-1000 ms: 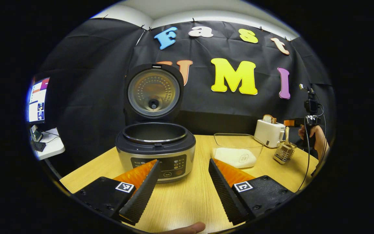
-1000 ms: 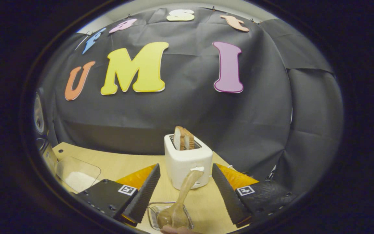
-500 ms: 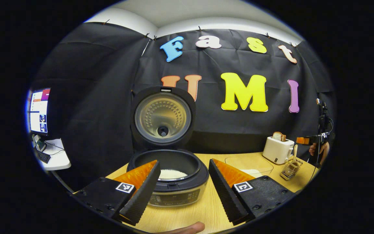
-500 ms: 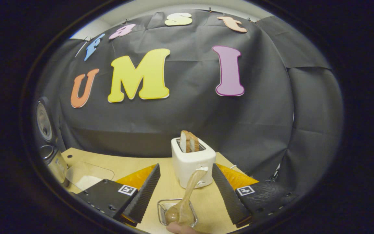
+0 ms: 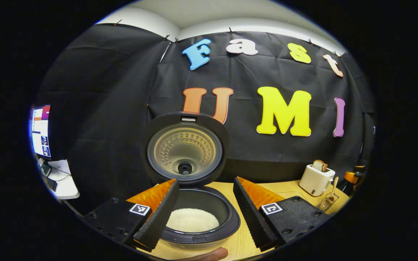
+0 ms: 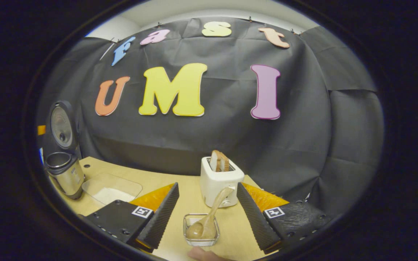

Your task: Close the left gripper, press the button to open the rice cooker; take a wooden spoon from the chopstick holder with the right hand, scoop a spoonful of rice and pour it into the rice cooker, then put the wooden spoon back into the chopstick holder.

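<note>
The rice cooker stands open, its lid upright and white rice in the pot. My left gripper hovers open just above the pot's rim, one finger on each side. In the right gripper view, the wooden spoon leans bowl-down in the wire chopstick holder. My right gripper is open around the holder, clear of the spoon. The cooker stands far left there, the clear rice tray beside it. The holder also sits at the far right of the left gripper view.
A white toaster with bread slices stands just behind the chopstick holder, also seen as the toaster at right. A monitor and a small white table sit at far left. The wooden tabletop runs to the wall.
The left gripper view has risen and moved over the cooker, so the rice in the pot now shows between its fingers. My right gripper has drawn back from the spoon and holder.
</note>
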Demonstrator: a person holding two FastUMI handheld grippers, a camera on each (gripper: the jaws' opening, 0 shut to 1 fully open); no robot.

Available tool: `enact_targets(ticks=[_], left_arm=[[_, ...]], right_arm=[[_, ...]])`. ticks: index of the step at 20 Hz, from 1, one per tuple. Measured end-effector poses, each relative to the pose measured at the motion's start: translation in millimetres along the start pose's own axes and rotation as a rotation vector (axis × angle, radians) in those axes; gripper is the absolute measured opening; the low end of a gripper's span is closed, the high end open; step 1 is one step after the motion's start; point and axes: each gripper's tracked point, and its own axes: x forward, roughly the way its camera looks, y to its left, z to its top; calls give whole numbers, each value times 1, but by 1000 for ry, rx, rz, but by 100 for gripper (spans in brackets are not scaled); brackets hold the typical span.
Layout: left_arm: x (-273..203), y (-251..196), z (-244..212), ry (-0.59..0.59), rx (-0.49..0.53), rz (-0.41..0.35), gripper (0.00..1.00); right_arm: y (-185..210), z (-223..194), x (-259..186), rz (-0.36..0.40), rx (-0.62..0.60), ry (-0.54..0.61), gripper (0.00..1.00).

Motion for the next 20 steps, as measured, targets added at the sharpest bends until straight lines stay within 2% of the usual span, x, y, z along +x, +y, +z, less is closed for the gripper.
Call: enact_targets(ticks=[6, 8, 15, 20], left_arm=[[34, 17, 39, 49, -25, 29, 95], [42, 20, 57, 49, -41, 42, 96], [72, 33, 128, -30, -66, 105, 96], [106, 45, 156, -20, -12, 145, 96]], right_arm=[[21, -10, -31, 34, -85, -8, 97], [31, -12, -41, 67, -86, -14, 95], [28, -22, -56, 91, -86, -33, 97], [20, -27, -63, 103, -93, -35, 95]])
